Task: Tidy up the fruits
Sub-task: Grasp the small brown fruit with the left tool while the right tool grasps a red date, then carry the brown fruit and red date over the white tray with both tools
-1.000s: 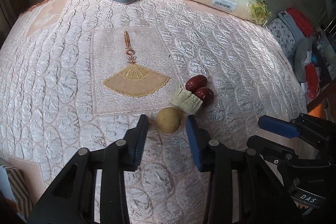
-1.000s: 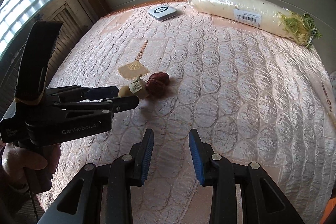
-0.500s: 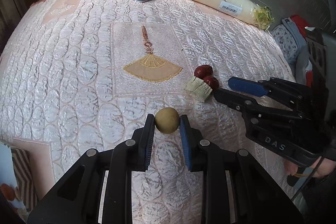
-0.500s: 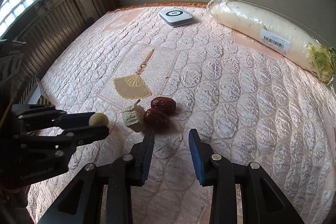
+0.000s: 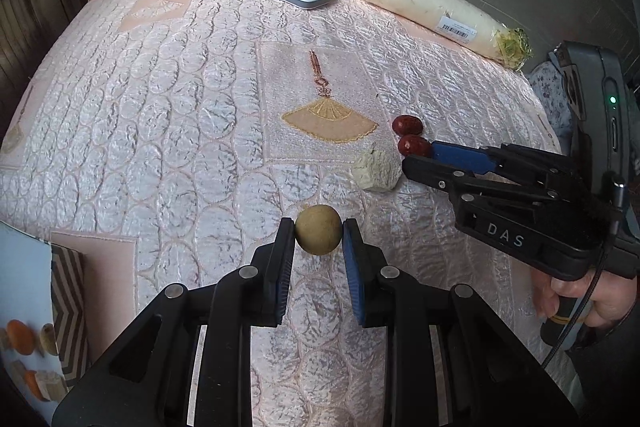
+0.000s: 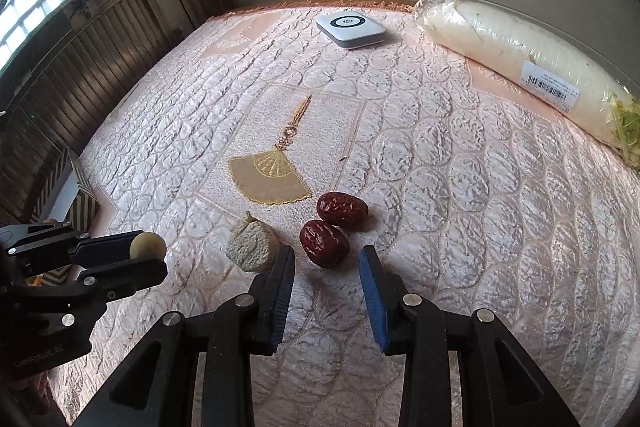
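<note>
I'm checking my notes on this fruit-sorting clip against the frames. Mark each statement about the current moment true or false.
1. The left gripper is shut on the round tan fruit. True.
2. The right gripper holds a red date. False: its jaws are open, with the nearer red date lying on the quilted cloth just ahead of them.
3. Two red dates lie side by side, the farther red date beside the nearer one. True.
4. The wrapped white radish lies next to the dates. False: it lies far off, near the wall.
5. The pale cut piece is stacked on the dates. False: it rests on the cloth beside them.
</note>
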Tool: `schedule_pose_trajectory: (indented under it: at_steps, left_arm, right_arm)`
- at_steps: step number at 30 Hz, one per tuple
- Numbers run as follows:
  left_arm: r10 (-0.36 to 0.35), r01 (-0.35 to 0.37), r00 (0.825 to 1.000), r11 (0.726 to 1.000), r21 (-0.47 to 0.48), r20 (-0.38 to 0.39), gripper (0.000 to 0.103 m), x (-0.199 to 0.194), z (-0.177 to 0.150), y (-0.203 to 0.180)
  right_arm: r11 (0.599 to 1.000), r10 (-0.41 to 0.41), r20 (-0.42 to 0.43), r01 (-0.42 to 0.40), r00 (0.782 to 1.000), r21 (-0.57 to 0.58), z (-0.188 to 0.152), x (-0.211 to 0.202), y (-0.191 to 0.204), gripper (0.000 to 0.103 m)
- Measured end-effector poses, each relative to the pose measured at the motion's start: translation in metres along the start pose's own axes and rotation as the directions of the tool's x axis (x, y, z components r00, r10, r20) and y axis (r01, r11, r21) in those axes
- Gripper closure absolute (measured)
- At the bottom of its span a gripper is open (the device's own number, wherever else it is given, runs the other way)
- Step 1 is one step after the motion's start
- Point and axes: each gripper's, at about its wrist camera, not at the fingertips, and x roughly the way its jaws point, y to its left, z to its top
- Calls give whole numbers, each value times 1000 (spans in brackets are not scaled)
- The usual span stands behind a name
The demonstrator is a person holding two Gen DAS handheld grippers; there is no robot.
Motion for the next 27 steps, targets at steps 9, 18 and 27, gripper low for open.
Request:
schedule_pose_trajectory:
  at_steps: [9, 18, 27]
  left_arm:
    - [63, -62, 998, 997, -47, 15, 79, -16, -14, 13]
    - [135, -130, 990, 985, -110, 34, 79, -44, -38, 38]
    - [223, -209, 973, 962, -174, 60, 79, -84, -73, 78]
  right_arm:
    - [1000, -22, 28, 22, 999, -9, -1, -12, 12, 81]
    - [999, 10, 72, -8, 997, -33, -18, -50, 60, 81]
    - [989, 73, 48, -66, 996, -130, -28, -53, 135, 81]
